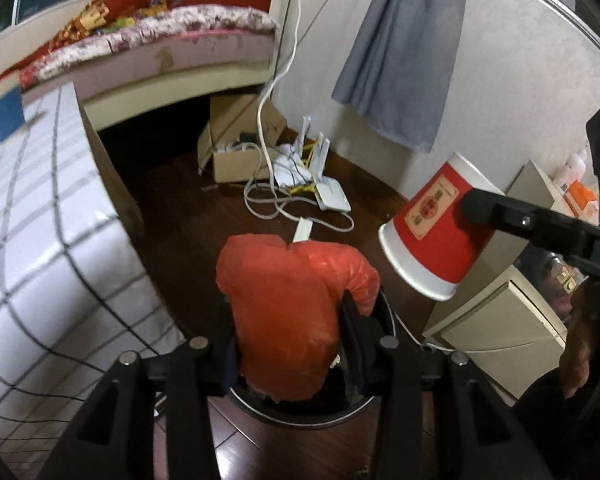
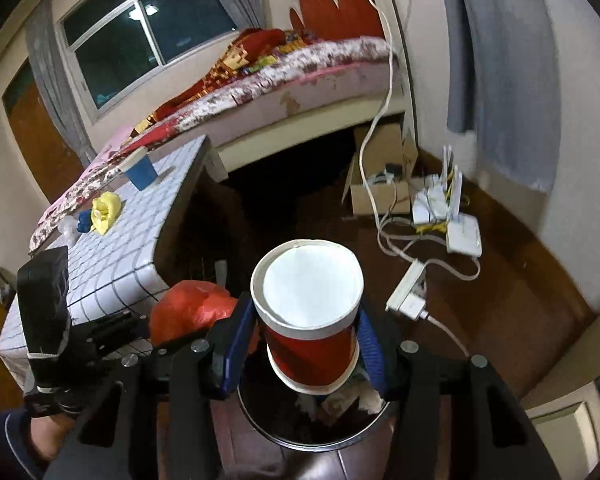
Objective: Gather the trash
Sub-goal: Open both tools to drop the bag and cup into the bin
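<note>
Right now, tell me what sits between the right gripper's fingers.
A red paper cup with white rims, base outward, clamped in the right gripper over the bin; right wrist view.

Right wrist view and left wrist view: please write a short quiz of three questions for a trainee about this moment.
1. True or false: the right gripper holds the red paper cup.
2. What does the left gripper grip? A) orange plastic bag B) blue cup C) power strip
3. Fill in: under both grippers stands a black ____.

Key: 1 true. 2 A. 3 bin.
</note>
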Available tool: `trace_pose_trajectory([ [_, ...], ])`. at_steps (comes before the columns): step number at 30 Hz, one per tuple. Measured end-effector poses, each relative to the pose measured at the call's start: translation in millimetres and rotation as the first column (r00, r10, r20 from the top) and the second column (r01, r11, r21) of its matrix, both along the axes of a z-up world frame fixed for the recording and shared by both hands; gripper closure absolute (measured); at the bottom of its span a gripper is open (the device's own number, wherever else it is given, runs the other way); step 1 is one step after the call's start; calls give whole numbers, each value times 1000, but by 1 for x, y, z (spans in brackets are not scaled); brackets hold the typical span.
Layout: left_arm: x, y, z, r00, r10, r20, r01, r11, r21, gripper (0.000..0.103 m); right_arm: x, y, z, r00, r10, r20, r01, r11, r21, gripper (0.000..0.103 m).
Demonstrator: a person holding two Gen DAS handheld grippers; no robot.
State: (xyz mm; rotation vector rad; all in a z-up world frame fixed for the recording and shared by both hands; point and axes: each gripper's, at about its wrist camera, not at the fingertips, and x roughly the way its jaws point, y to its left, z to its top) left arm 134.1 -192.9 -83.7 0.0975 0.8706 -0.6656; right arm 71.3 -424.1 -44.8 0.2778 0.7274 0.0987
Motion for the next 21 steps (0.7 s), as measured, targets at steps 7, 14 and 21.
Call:
trace_pose_trajectory([
  [7,10,-12,-23,999,11,-44,-9,999,43,33,30,-9,-43,995,9,-100,-5,999,47,48],
  [14,8,9,-42,993,109,-51,-104,990,97,4,36,-55,-79,956,-216,-196,237,967,91,1],
  [21,3,30,-35,984,177,-4,-175,978,117,1,23,-47,-76,954,-238,-184,243,970,3,1],
])
